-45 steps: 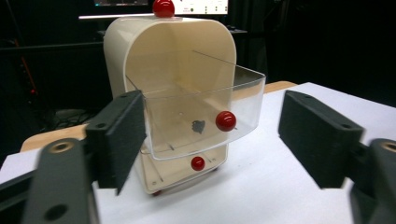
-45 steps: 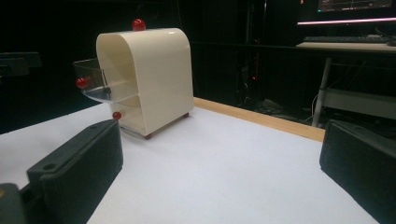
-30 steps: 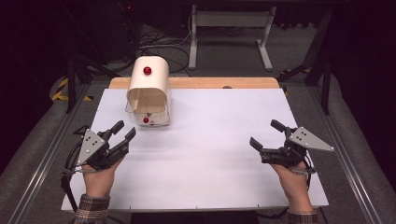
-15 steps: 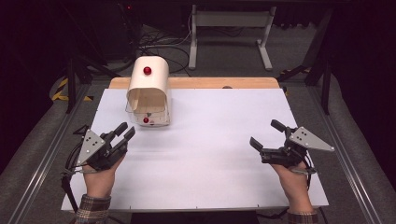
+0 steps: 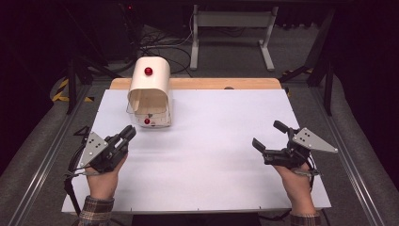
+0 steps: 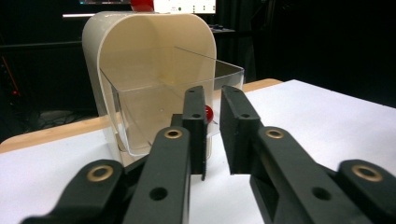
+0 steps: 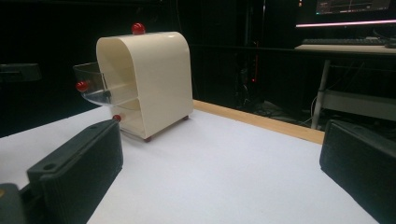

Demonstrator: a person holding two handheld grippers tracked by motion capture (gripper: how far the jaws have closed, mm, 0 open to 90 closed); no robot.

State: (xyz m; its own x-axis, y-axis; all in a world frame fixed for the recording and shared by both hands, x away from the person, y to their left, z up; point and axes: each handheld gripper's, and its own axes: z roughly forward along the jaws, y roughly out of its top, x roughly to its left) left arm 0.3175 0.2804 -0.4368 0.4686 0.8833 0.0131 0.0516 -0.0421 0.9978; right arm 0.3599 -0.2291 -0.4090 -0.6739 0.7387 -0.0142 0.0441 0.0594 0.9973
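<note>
A cream arched cabinet [image 5: 149,89] [image 6: 140,60] [image 7: 149,79] with a red ball on top [image 5: 148,71] stands at the back left of the white table top [image 5: 211,141]. Its clear drawer [image 5: 150,117] [image 6: 154,112] [image 7: 91,88] is pulled out, with a red knob [image 6: 209,112] on its front. My left gripper [image 5: 129,132] [image 6: 212,93] points at that drawer from a short way off. Its jaws have just been closing and stand almost together with nothing between them. My right gripper [image 5: 267,133] [image 7: 219,135] rests at the right, open and empty.
A wooden strip [image 5: 211,84] runs along the table's far edge. Behind it stand a metal desk frame [image 5: 230,28] and loose cables on the floor. Wide bare white surface lies between the two hands.
The left gripper's jaws have come together from a wide spread to a thin gap. Both hands, the right gripper and the cabinet have kept their places.
</note>
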